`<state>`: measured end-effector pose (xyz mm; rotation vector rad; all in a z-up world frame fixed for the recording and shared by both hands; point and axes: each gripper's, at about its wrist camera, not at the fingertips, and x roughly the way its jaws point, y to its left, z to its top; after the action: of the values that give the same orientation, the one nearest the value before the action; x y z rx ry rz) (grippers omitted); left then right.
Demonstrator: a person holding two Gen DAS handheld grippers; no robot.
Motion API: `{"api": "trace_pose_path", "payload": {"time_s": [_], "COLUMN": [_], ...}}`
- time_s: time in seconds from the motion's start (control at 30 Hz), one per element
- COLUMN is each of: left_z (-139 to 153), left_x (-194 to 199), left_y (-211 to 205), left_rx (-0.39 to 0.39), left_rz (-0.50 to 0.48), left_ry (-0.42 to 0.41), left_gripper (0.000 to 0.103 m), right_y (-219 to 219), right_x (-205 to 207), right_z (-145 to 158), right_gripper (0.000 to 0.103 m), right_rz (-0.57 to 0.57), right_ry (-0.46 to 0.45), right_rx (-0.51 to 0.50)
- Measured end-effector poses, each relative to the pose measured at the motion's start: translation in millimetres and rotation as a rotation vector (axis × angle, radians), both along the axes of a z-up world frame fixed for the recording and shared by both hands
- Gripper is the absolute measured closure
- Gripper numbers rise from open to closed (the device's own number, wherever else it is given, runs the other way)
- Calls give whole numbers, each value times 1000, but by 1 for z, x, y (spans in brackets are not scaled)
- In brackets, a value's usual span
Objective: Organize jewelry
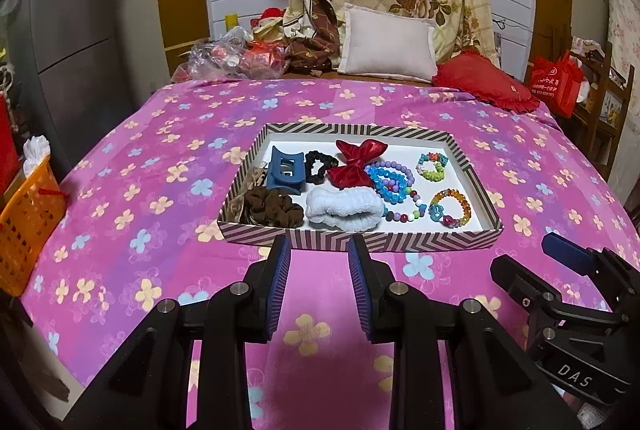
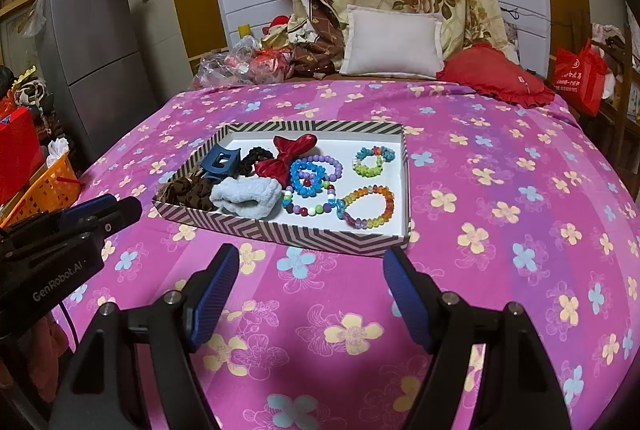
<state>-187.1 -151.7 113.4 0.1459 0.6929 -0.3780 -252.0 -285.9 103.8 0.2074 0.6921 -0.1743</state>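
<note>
Jewelry tray sitting on the bed, both grippers hanging back

Jewelry and hair stuff is all in the striped tray (image 1: 360,244) on the pink flowered bedspread (image 1: 132,190). Left half has a blue claw clip (image 1: 285,170), brown scrunchie (image 1: 272,212), pale blue headband (image 1: 344,214) and red bow (image 1: 356,162); beaded bracelets (image 2: 370,206) fill the right half. The left gripper (image 1: 319,284) hovers just short of the tray's near wall, jaws partly apart, holding nothing. The right gripper (image 2: 312,294) is spread wider, also empty
</note>
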Motion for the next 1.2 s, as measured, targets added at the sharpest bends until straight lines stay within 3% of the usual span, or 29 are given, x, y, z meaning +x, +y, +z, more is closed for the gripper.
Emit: {"api": "trace_pose_path", "payload": {"time_s": [1.2], "left_z": [-8], "left_x": [-1], "left_y": [-6], "left_rx": [11], "left_rz": [-9], "left_ry": [4], "left_gripper": [62], "right_y": [-3], "right_x": [5], "right_z": [-14], "right_gripper": [25], "right_rz": [-1], "right_ry": [20], "right_rx": [16]}}
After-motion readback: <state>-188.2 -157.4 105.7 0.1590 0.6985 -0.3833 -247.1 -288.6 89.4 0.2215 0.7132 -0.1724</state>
